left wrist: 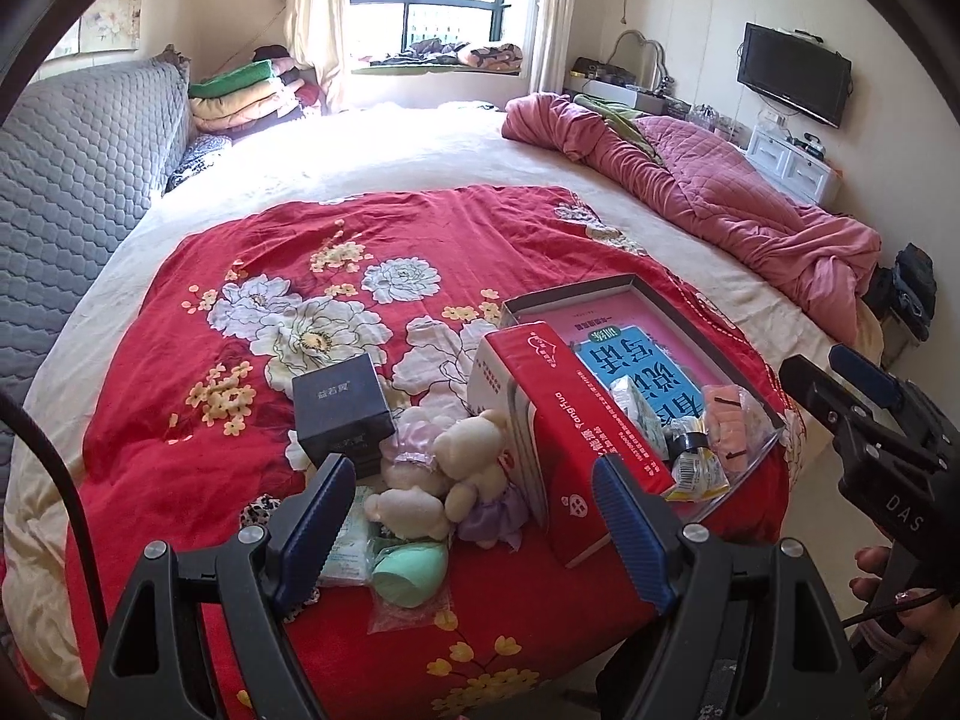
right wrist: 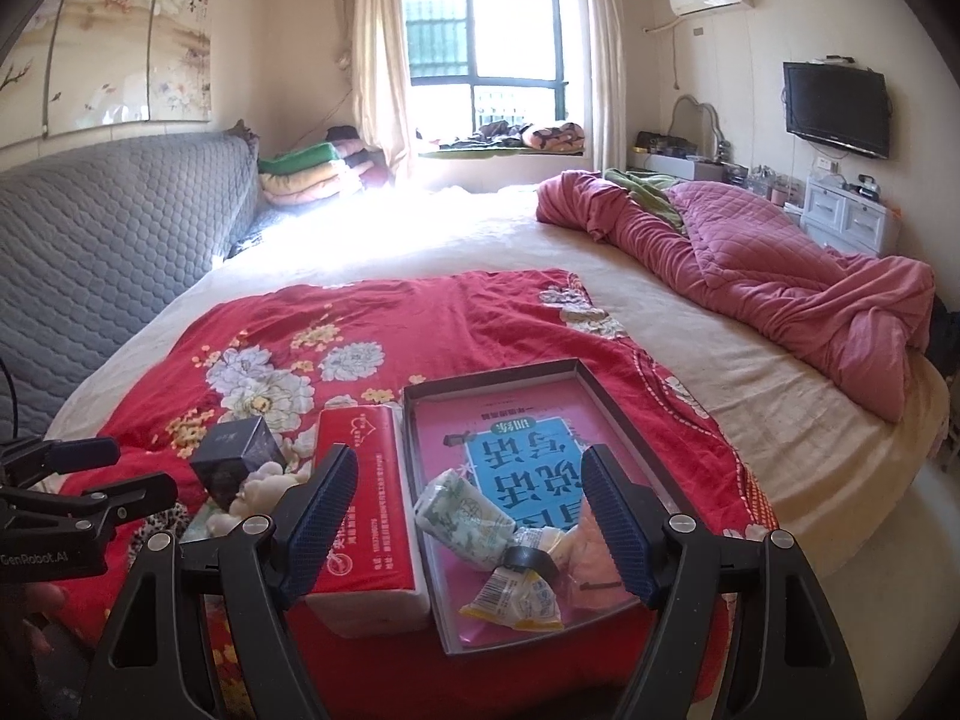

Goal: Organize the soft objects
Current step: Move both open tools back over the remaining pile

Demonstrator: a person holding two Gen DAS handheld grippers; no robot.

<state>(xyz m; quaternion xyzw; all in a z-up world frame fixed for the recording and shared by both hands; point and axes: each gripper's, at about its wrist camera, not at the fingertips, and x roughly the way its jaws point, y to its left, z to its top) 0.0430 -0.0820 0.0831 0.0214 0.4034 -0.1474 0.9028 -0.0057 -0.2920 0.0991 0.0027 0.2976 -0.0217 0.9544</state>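
Note:
A shallow grey box tray [right wrist: 420, 450] lies on the red floral quilt [left wrist: 252, 444] and holds a pink-and-blue booklet, a green-patterned packet [right wrist: 462, 510], a yellow snack packet [right wrist: 516, 600] and a pink soft item [right wrist: 594, 564]. A red tissue pack [left wrist: 570, 420] leans on the tray's left wall. Two cream plush bears [left wrist: 444, 474], a green sponge [left wrist: 408, 570] and a dark box [left wrist: 342, 408] lie left of it. My left gripper [left wrist: 474, 516] is open above the bears. My right gripper [right wrist: 465, 510] is open over the tray's near end.
A crumpled pink quilt [right wrist: 780, 282] lies on the bed's right side. A grey padded headboard [right wrist: 120, 240] stands at the left. A wall TV [right wrist: 837, 108] and white drawers [right wrist: 852, 216] are at the far right. Folded blankets [left wrist: 240, 96] are stacked by the window.

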